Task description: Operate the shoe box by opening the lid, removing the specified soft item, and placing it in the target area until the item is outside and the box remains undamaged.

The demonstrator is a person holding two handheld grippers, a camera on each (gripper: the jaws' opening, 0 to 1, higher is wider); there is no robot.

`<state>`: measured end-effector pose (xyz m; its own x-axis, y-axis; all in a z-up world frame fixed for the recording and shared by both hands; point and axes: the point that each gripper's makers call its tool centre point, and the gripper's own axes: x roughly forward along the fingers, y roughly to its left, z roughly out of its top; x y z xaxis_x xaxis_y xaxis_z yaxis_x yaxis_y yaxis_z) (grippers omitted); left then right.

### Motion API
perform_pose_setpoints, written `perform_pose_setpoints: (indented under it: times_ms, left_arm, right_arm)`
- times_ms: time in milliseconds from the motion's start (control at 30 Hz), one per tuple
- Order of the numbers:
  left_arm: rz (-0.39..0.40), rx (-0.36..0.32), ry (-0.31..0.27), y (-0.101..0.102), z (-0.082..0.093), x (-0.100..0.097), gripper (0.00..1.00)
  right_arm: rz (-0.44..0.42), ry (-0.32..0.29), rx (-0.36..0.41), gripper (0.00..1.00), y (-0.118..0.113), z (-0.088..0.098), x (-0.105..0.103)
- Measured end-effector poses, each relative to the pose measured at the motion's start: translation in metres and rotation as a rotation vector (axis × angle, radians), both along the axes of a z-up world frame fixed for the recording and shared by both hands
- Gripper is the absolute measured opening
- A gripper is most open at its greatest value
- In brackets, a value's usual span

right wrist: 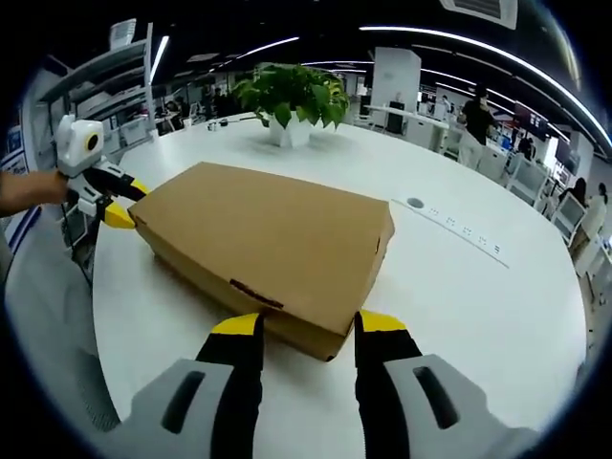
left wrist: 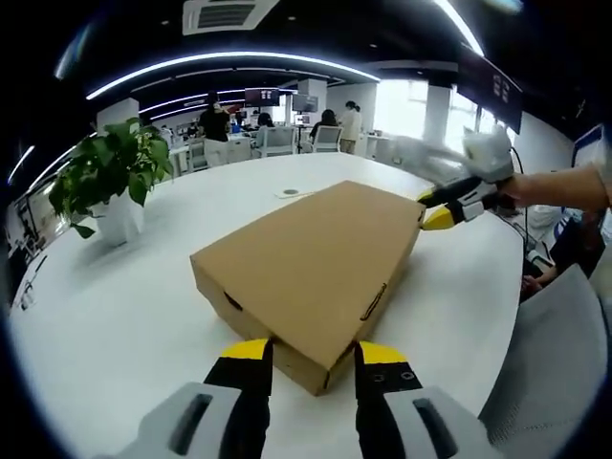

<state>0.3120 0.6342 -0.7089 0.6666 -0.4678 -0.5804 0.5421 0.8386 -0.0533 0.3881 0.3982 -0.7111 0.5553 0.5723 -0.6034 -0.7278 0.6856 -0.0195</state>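
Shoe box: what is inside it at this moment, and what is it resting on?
The shoe box lies on the white table with its lid shut, so its contents are hidden. The left gripper and right gripper sit at opposite ends.

Shoe box on table, one gripper at each of two opposite corners.

The shoe box [left wrist: 311,263] lies lid-down-shut on the round table [left wrist: 115,316], near its middle. The left gripper [left wrist: 314,356] straddles the box's near corner; the right gripper [left wrist: 435,208] sits at the far corner. A potted plant [left wrist: 113,182] stands on the table, left of the box in the left gripper view. Behind the table, office chairs [left wrist: 277,142] and people.
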Motion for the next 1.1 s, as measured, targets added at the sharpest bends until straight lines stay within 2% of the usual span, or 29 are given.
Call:
perform_pose_setpoints:
  times_ms: [767,1100]
  left_arm:
    - [-0.063,-0.015,0.008,0.030,-0.002,-0.005,0.33]
    - [-0.094,0.000,0.003,0.041,-0.002,-0.007,0.33]
  right_arm:
    - [-0.100,-0.003,0.053,0.34,0.022,0.002,-0.031]
    - [-0.121,0.006,0.080,0.32,0.031,0.003,-0.045]
